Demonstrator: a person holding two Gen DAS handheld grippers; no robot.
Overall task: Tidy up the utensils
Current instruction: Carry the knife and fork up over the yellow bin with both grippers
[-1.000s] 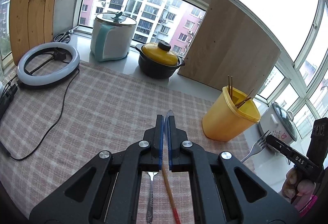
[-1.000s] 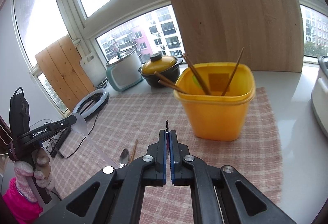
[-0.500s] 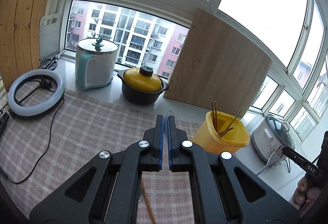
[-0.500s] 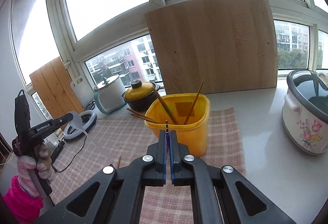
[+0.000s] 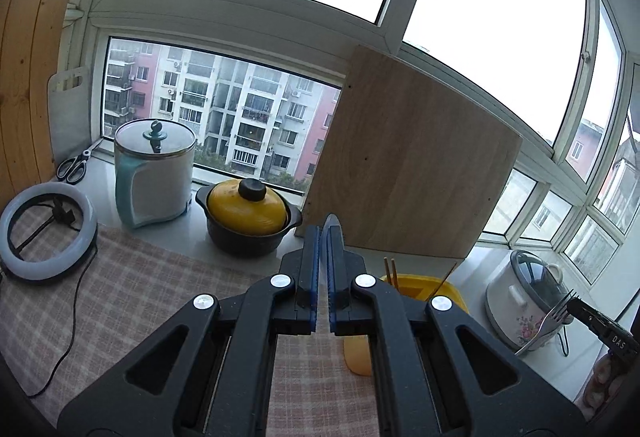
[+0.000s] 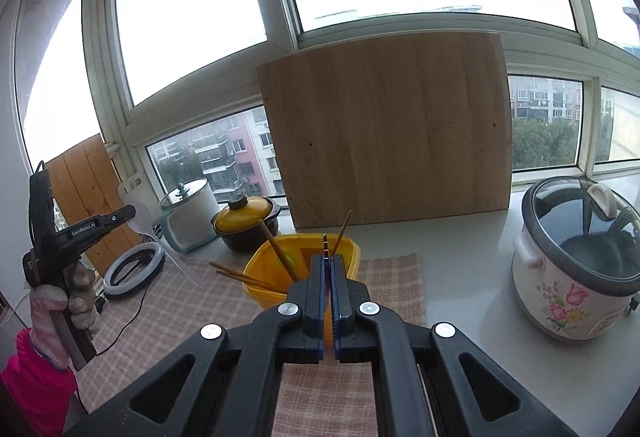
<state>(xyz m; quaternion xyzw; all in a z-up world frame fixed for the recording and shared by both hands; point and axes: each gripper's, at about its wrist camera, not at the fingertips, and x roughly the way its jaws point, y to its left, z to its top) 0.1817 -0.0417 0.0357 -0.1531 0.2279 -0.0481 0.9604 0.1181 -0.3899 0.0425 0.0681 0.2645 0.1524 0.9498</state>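
My left gripper (image 5: 323, 233) is shut on a clear plastic spoon (image 5: 332, 227), whose bowl edge pokes out past the blue pads. The right wrist view shows that spoon (image 6: 146, 223) hanging from the left gripper (image 6: 130, 212), held by a gloved hand. My right gripper (image 6: 327, 259) is shut on a metal fork (image 6: 325, 243), seen edge-on above the yellow container (image 6: 260, 279). Several wooden chopsticks (image 6: 276, 253) stand in the container. In the left wrist view the fork (image 5: 548, 325) sticks out of the right gripper (image 5: 574, 303), and the container (image 5: 418, 287) is half hidden behind my fingers.
A checked cloth (image 6: 180, 301) covers the counter. Behind it stand a black pot with a yellow lid (image 5: 248, 213), a white and teal pot (image 5: 154, 177), a ring light (image 5: 48, 233), scissors (image 5: 74, 167) and a leaning wooden board (image 6: 384, 129). A flowered rice cooker (image 6: 576, 261) stands at the right.
Both grippers have risen and moved toward the yellow container, each still holding its utensil. The metal spoon and chopstick lying on the cloth have dropped out of view.
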